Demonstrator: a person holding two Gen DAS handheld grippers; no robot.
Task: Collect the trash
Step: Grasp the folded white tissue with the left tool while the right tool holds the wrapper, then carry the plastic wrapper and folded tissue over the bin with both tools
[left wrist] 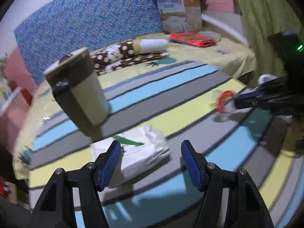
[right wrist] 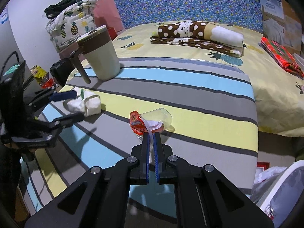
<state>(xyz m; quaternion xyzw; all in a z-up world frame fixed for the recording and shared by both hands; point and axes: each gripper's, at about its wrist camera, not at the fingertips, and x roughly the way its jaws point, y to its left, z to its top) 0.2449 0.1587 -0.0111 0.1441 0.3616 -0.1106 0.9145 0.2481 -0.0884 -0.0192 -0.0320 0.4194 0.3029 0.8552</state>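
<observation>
A clear plastic wrapper with a red label (right wrist: 150, 121) lies on the striped cushion (right wrist: 199, 87). My right gripper (right wrist: 151, 135) is shut on its near end; it also shows in the left wrist view (left wrist: 235, 100) with the wrapper (left wrist: 223, 102). A crumpled white paper packet with green print (left wrist: 140, 150) lies on the cushion just in front of my left gripper (left wrist: 150, 148), which is open and empty. In the right wrist view the packet (right wrist: 83, 102) sits between the left gripper's open fingers (right wrist: 64, 96).
A beige and brown lidded mug (left wrist: 81, 89) stands on the cushion, far left. A folded brown dotted blanket (right wrist: 199, 34), a red cloth (right wrist: 281, 58) and a box (left wrist: 180, 13) lie on the bed behind. A white bin with bags (right wrist: 281, 186) is at the right.
</observation>
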